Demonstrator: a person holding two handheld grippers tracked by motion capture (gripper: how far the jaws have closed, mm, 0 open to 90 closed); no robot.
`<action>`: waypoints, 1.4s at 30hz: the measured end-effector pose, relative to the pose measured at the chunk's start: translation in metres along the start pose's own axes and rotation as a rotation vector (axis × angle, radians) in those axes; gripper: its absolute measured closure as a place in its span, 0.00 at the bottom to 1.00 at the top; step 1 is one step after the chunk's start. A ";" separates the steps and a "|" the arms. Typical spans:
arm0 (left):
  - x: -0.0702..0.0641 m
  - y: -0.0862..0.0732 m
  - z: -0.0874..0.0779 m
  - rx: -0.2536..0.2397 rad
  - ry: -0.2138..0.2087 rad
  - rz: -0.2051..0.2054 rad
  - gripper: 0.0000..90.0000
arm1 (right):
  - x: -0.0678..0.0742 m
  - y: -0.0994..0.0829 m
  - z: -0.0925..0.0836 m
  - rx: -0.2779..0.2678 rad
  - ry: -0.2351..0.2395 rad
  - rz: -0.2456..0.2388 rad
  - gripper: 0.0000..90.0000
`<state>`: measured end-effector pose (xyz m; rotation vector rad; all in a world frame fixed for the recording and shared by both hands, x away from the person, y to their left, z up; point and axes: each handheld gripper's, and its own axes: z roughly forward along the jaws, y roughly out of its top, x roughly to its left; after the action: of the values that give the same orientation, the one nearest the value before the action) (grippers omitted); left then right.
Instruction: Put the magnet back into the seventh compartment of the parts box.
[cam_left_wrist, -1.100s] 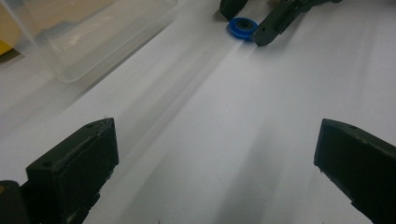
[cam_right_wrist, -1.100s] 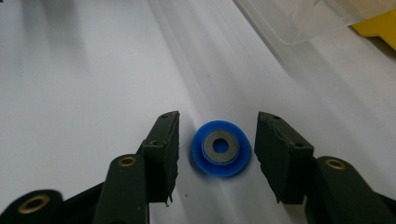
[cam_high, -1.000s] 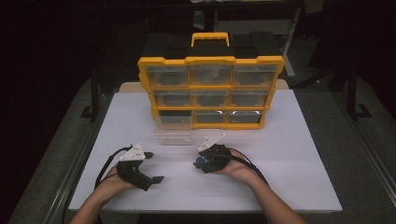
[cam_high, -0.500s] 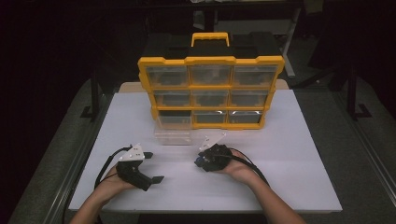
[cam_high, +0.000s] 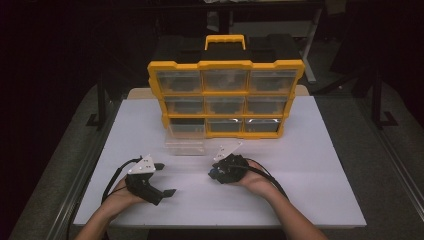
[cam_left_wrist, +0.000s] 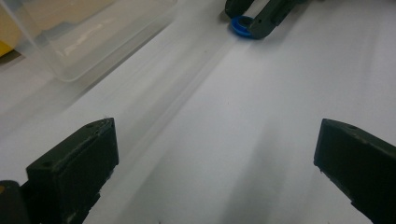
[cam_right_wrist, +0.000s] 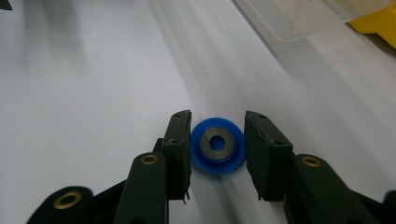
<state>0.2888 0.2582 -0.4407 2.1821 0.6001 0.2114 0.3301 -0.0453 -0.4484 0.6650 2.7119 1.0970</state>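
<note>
Your right gripper (cam_right_wrist: 217, 147) clasps the small blue plastic wheel with a metal hub (cam_right_wrist: 217, 145) at frame centre, on the white table (cam_right_wrist: 84, 93); a thin rim grip could slip. Your left gripper (cam_left_wrist: 215, 154) stands wide open.

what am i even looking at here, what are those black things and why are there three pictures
A person sits at a white table and holds a hand-operated gripper in each hand; there is no robot arm. The high view looks down from above the table. The other two pictures come from small cameras riding on the grippers, looking along their black jaws.

At the back of the table stands a yellow organizer with small clear drawers. One clear drawer sits on the table in front of it.

The left gripper has its jaws wide apart with nothing between them. The right gripper has its jaws on either side of a small blue wheel with a metal centre, apparently pinching it.
</note>
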 end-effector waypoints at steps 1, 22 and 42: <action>0.000 0.000 0.000 -0.011 -0.001 0.009 0.00 | 0.000 0.000 -0.001 0.007 -0.002 -0.002 0.68; 0.000 0.000 0.002 -0.047 -0.022 -0.011 0.00 | -0.006 0.005 -0.018 0.011 0.001 0.013 0.68; 0.001 0.000 0.002 -0.045 -0.018 -0.007 0.00 | -0.010 0.015 -0.032 0.020 -0.003 0.014 0.68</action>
<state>0.2902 0.2575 -0.4420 2.1364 0.5873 0.1998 0.3354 -0.0600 -0.4153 0.6888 2.7233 1.0733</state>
